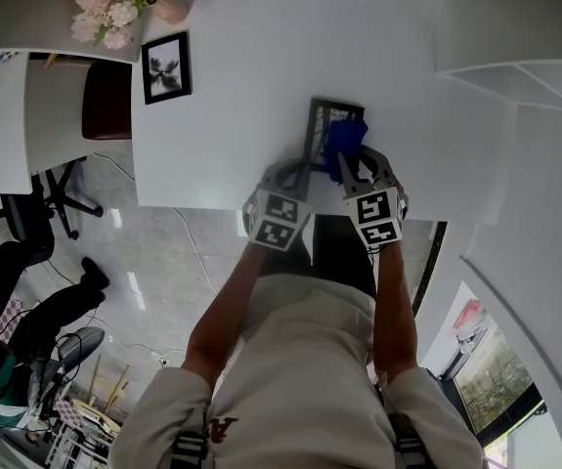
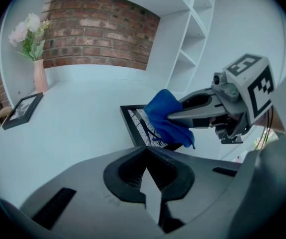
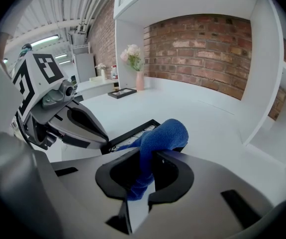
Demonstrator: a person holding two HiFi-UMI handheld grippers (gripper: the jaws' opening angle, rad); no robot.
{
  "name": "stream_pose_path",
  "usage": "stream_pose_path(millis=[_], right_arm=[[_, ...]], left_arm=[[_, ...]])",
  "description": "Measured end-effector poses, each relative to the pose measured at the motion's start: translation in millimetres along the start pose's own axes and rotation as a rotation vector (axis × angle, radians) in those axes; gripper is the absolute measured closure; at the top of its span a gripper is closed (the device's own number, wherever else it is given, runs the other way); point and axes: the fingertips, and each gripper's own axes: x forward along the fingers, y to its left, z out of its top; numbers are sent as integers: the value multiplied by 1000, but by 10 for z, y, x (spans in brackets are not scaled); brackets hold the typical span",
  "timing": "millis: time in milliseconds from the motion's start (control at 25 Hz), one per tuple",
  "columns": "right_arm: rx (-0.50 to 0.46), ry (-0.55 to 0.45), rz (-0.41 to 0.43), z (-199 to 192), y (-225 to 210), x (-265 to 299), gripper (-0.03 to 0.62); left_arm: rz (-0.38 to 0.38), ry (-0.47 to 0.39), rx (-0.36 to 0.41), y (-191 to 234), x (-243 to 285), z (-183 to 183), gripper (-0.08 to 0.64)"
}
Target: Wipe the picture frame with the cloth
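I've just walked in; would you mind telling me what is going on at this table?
A person is working at a white table with a gripper in each hand. The right claw is shut on a blue cloth, held over a black picture frame lying flat near the table's edge. The left claw is shut, its tips at the frame's near edge.

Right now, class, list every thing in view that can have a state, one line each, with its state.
picture frame: lying flat, partly under the cloth.
cloth: bunched, pinched in the right claw, resting on the frame.
right claw: shut on the cloth.
left claw: shut, empty, tips at the frame's near edge.
second frame: lying flat, untouched.
vase: upright, holding flowers.
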Motion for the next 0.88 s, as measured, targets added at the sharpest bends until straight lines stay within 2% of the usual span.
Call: stream_pose_path(millis=[240,640,880], right_arm=[[-1,-3,-34,-66,-135,-114,549],[13,50,-118,-353,-426,-376,549],[121,-14,-123,-265,-457,-534,549]], left_arm=[[4,0,0,-4,10,5,558],[12,3,20,4,20,-1,558],[-8,-3,-6,21,-18,21,558]])
